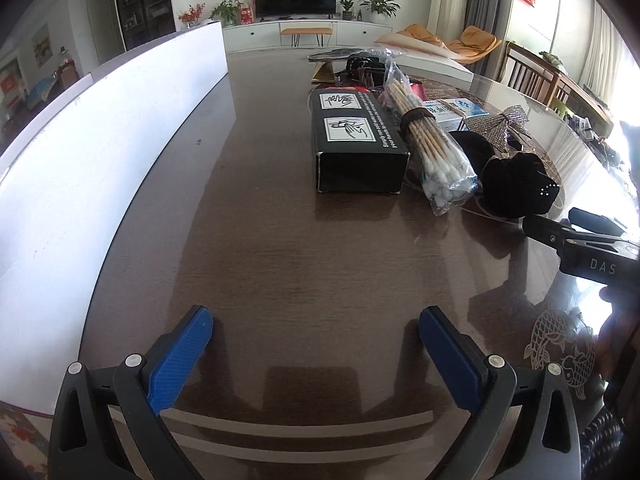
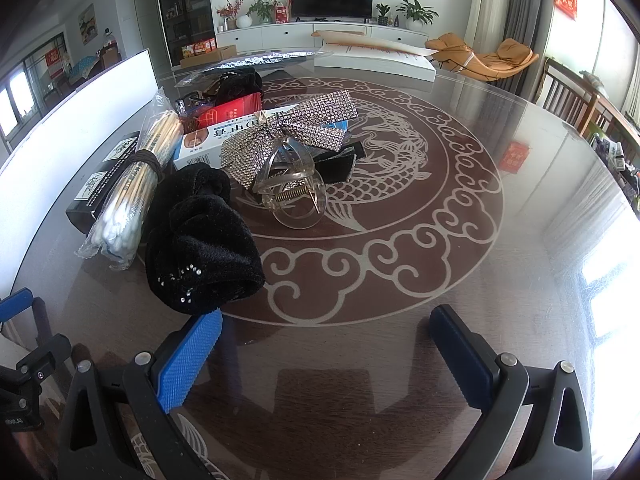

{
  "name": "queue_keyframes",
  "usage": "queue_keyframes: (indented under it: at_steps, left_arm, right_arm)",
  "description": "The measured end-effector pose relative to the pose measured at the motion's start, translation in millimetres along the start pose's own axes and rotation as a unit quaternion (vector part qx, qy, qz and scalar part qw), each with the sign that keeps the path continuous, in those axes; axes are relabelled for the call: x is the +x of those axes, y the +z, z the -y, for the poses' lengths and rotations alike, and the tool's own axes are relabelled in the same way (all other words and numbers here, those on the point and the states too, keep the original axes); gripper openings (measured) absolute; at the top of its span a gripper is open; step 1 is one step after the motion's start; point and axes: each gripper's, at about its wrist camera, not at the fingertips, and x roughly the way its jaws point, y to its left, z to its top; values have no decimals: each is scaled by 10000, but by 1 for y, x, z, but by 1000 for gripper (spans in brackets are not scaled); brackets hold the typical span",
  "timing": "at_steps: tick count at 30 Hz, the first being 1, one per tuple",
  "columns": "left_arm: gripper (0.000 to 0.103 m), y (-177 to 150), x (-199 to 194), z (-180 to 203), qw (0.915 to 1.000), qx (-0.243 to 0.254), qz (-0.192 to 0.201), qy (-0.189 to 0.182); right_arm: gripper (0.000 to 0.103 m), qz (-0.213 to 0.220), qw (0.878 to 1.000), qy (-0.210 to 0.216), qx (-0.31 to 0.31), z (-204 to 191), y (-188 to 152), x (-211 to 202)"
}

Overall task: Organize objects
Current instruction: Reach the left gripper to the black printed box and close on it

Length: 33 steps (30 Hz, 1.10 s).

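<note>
Here the left hand-held gripper [image 1: 315, 328] hovers spread and empty over the dark worktop [image 1: 260, 240], well short of the black box [image 1: 357, 142]. Against that box's right side leans a bag of cotton swabs [image 2: 130, 200], with a black velvet scrunchie [image 2: 202, 244] just right of it. The right hand-held gripper [image 2: 326, 326], also spread, holds nothing; its left finger [image 2: 192, 360] is near the scrunchie. Beyond the scrunchie lies a clear claw clip [image 2: 290, 188] under a rhinestone bow [image 2: 294, 130].

Left gripper [image 1: 316, 330]: bottom of frame, blue pads spread wide, nothing between them.
Bench [image 1: 260, 248]: dark wood, glossy, fills the centre.
White board [image 1: 100, 152]: stands along the left side.
Black box [image 1: 356, 136]: centre right, lying flat.
Cotton swabs [image 1: 430, 148]: bagged bundle just right of the box.
Black hair tie [image 1: 516, 188]: right of the swabs.
Right gripper [image 1: 580, 232]: right edge, partly cut off.
</note>
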Motion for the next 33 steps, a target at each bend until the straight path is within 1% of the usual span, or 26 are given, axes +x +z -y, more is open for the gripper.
queue_keyframes:
  at_steps: [2, 3, 4, 6, 9, 12, 14, 16, 18, 19, 20, 21, 23, 24, 25, 28, 31, 33]
  left_arm:
    - [103, 2, -1, -9, 9998, -165, -50, -49]
    - [103, 5, -1, -14, 9994, -291, -91, -149]
    - [103, 9, -1, -19, 9985, -437, -128, -295]
    - [103, 20, -5, -26, 9953, -735, -65, -624]
    - [103, 46, -9, -33, 9900, -1047, 170, -927]
    - [103, 79, 1, -29, 9862, -1187, 261, -1127]
    - [103, 98, 15, -18, 9886, -1075, 181, -1037]
    - [103, 112, 35, -5, 9929, -869, -47, -806]
    - [103, 117, 55, -2, 9957, -718, -281, -507]
    - [103, 118, 62, -2, 9963, -681, -350, -403]
    - [102, 117, 67, -4, 9961, -675, -389, -406]
    - [97, 117, 70, -6, 9957, -705, -424, -417]
    - [80, 115, 67, -11, 9969, -645, -313, -337]
    - [65, 112, 64, -13, 9975, -573, -273, -295]
    - [59, 108, 60, -14, 9982, -472, -242, -263]
    - [59, 81, 44, -24, 9988, -313, -115, -353]
    - [58, 52, 24, -29, 9994, -150, -50, -306]
    - [59, 41, 17, -31, 9996, -72, -61, -251]
  right_arm:
    - [103, 0, 10000, 0, 0, 0, 0, 0]
    - [103, 1, 10000, 3, 2, 0, 0, 0]
    - [103, 0, 10000, 5, 4, 1, 1, 1]
    - [103, 1, 10000, 2, 2, 1, 1, 1]
    - [103, 1, 10000, 2, 3, 1, 1, 1]
    - [103, 1, 10000, 2, 4, 1, 1, 1]
    - [103, 1, 10000, 2, 4, 1, 1, 1]
    - [103, 0, 10000, 1, 5, 1, 1, 1]
    - [103, 1, 10000, 1, 6, 1, 1, 1]
    - [103, 1, 10000, 2, 6, 1, 1, 1]
    - [103, 1, 10000, 1, 6, 1, 1, 1]
    - [103, 1, 10000, 1, 6, 1, 1, 1]
    - [103, 1, 10000, 1, 6, 1, 1, 1]
    - [103, 1, 10000, 1, 6, 1, 1, 1]
    - [103, 1, 10000, 1, 6, 1, 1, 1]
    - [103, 0, 10000, 1, 6, 1, 1, 1]
    - [103, 1, 10000, 0, 8, 1, 1, 1]
    - [103, 1, 10000, -1, 9, 1, 1, 1]
